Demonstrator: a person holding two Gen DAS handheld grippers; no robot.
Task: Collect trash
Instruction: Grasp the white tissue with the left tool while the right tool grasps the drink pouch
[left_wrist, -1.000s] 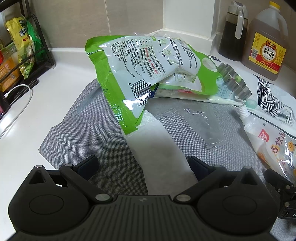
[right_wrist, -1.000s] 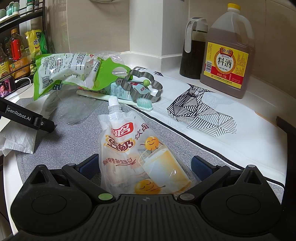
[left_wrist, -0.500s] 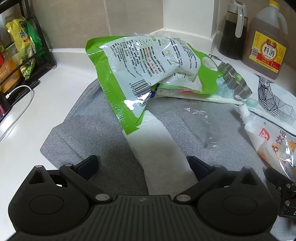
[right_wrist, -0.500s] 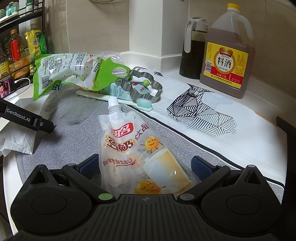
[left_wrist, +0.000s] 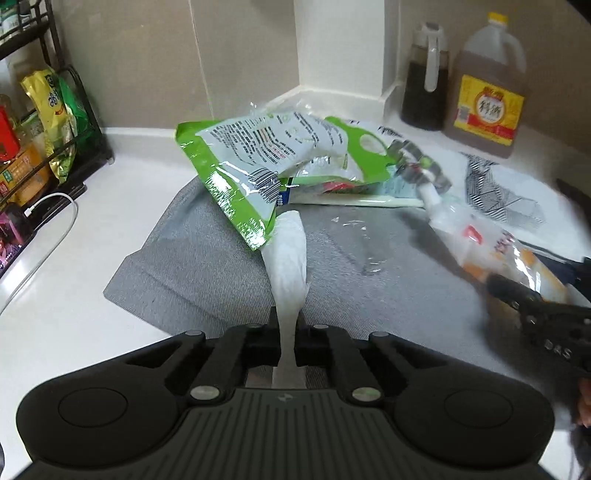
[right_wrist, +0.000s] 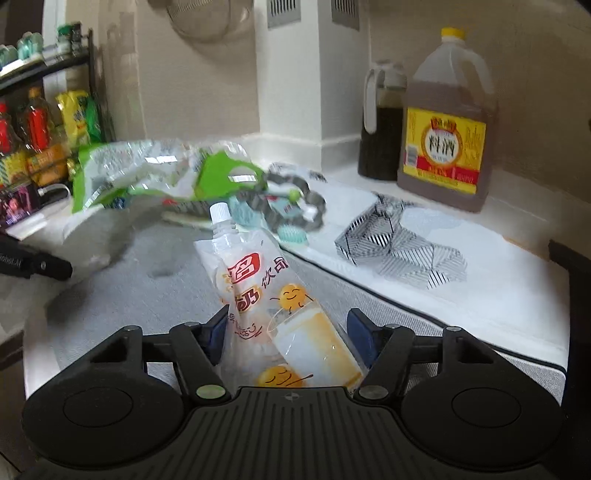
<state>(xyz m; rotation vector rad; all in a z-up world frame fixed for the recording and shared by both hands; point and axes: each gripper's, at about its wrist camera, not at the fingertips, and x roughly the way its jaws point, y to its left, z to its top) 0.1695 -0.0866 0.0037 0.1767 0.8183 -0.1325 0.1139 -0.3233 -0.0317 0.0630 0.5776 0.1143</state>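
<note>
two tools work over a grey mat (left_wrist: 207, 280) on a white surface (left_wrist: 92, 236). the left tool (left_wrist: 287, 332) has its jaws pinched tight on a white paper towel (left_wrist: 290, 258), whose far end lies tucked under a green and white snack bag (left_wrist: 266, 162) printed with a barcode and small text too fine to read. the right tool (right_wrist: 286, 332) is closing its jaws, with a spouted drink pouch (right_wrist: 273, 295) between them; whether the pads already press on it cannot be told. the pouch has a white cap, red and orange chinese characters and smiling yellow faces beside a drawn glass. behind stands a large jug (right_wrist: 445, 122) of brown liquid with a yellow cap and a yellow and red label reading 料酒, next to a dark liquid dispenser (right_wrist: 382, 125). a teal toothbrush (right_wrist: 291, 233) and a grey ring-shaped piece (right_wrist: 291, 201) lie near the bag. a rack (right_wrist: 44, 122) at left holds bottles and packets.
</note>
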